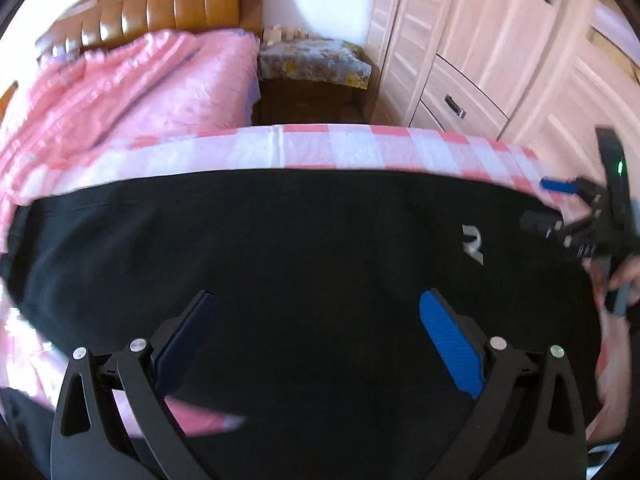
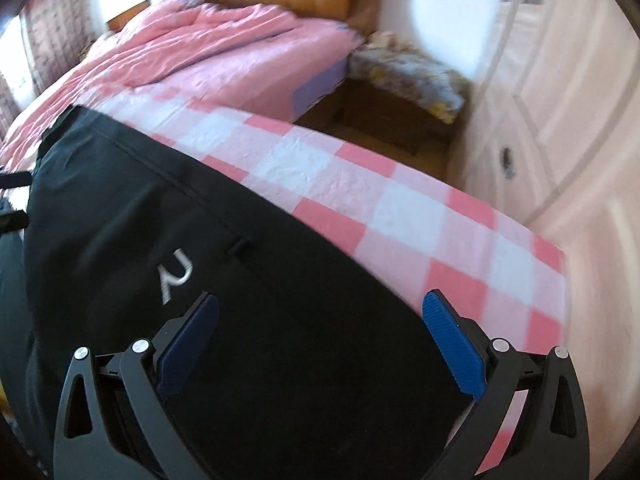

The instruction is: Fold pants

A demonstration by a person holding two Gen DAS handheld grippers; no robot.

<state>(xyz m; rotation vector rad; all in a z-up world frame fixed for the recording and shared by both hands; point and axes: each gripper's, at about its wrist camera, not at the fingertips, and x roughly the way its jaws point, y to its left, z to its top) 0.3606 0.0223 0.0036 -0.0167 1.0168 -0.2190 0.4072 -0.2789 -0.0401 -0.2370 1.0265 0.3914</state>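
Black pants (image 1: pixel 280 248) with a small grey logo (image 1: pixel 473 243) lie spread flat on a pink and white checked sheet (image 1: pixel 320 148). My left gripper (image 1: pixel 318 300) is open and empty, its blue pads apart just above the pants. The right gripper shows at the right edge of the left wrist view (image 1: pixel 560 200), near the pants' end. In the right wrist view the pants (image 2: pixel 200 220) and logo (image 2: pixel 175 276) lie below my right gripper (image 2: pixel 320 300), which is open and empty over the cloth.
A bed with a pink quilt (image 1: pixel 132 84) and a brown headboard (image 1: pixel 168 4) lies beyond. A low stand with a flowered cover (image 1: pixel 312 60) sits beside it. Pale wooden wardrobes (image 1: pixel 500 52) stand to the right. The checked surface ends at an edge (image 2: pixel 560 264).
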